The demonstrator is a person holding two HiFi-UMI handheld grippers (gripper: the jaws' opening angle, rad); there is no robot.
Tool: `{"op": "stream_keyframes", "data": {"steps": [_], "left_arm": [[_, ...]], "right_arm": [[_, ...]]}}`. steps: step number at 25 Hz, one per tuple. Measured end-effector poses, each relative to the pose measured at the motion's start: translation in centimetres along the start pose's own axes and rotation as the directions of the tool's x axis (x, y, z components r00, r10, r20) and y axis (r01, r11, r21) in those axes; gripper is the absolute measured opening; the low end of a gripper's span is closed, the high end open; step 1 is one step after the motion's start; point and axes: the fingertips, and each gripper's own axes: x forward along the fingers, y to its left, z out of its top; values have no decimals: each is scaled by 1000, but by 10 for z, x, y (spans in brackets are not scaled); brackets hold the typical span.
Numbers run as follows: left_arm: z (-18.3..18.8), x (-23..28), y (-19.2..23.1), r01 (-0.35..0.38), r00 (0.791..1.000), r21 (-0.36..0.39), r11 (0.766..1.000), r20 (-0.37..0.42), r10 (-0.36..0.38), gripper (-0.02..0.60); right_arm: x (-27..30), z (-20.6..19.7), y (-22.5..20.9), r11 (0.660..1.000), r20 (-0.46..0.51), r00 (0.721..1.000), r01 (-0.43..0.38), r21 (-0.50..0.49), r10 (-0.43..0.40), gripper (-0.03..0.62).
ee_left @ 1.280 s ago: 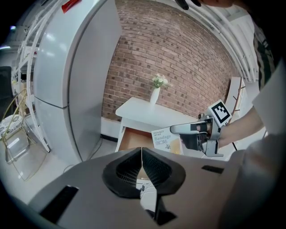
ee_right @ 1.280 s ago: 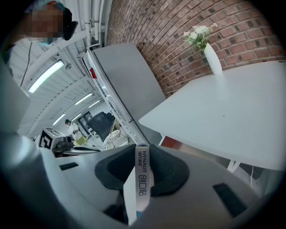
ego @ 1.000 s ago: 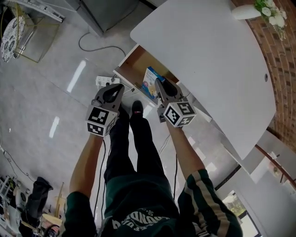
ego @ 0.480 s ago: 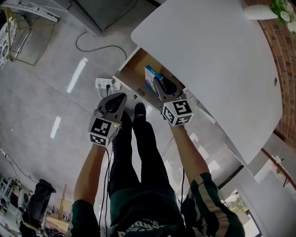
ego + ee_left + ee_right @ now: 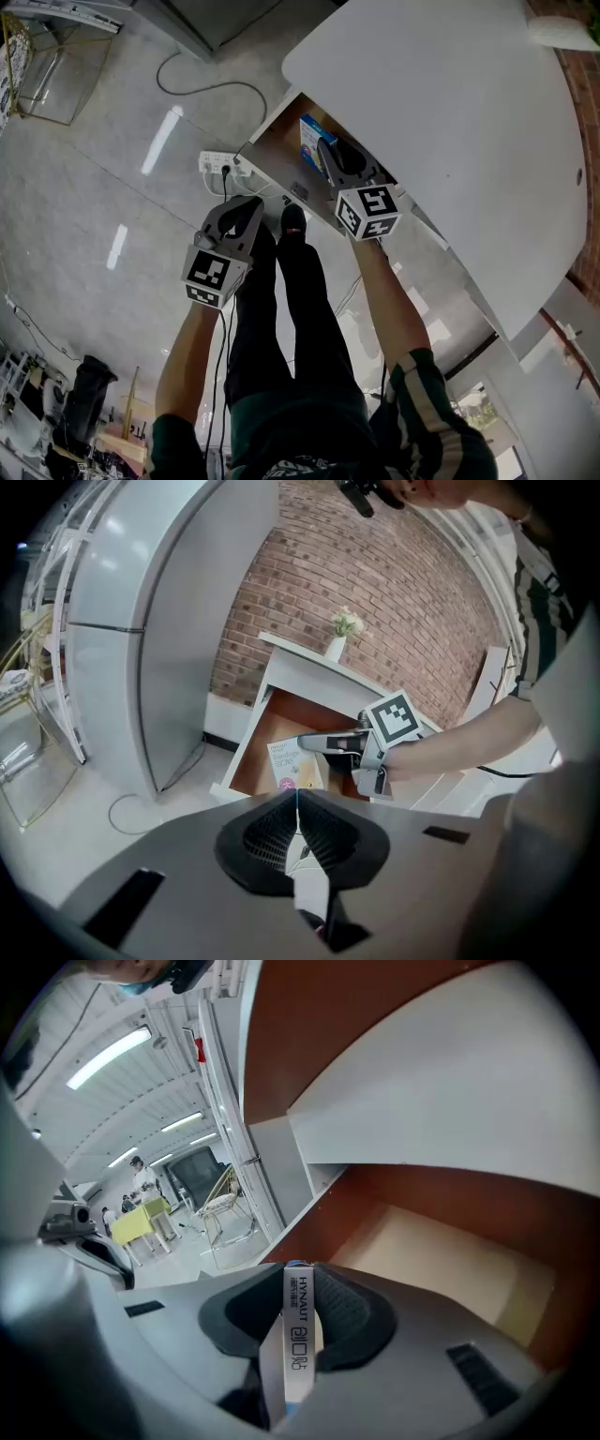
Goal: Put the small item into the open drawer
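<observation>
Right hand-held gripper: jaws narrowed and clamped on the flat sides of a box; the box's thin printed edge faces the camera; the arm reaches in under the tabletop's rim
Box: blue and white, flat; stands upright at the jaw tips, inside the open top of the drawer; whether its lower edge touches the drawer bottom cannot be told
Left hand-held gripper: jaws pressed together with nothing between them; it hangs over the floor in front of the drawer, pointed toward it, well apart from the box
Drawer: pulled out from beneath the tabletop; brown walls, pale bottom; the part of the bottom seen from the right gripper view is bare
Tabletop: white, rounded; a vase of flowers stands at its far end by the brick wall
Floor: grey and glossy; a power strip lies just beside the drawer's front; the person's shoe shows between the two grippers
Fridge: grey, left of the drawer
</observation>
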Motion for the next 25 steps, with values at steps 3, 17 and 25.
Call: {"op": "stream_keyframes", "data": {"steps": [3,17,25], "left_arm": [[-6,0,3,1,1000,-8,1000,-18,-1,20],[0,16,3,37,999,-3,999,-17,-37,20],[-3,15,0,55,998,-7,998,-28,-55,20]], "right_arm": [[8,-4,-3,1000,2,1000,0,22,0,107],[19,-23,-14,997,-39,999,20,81,-16,107],[7,-48,-39,985,-221,963,165,46,-151,139]]}}
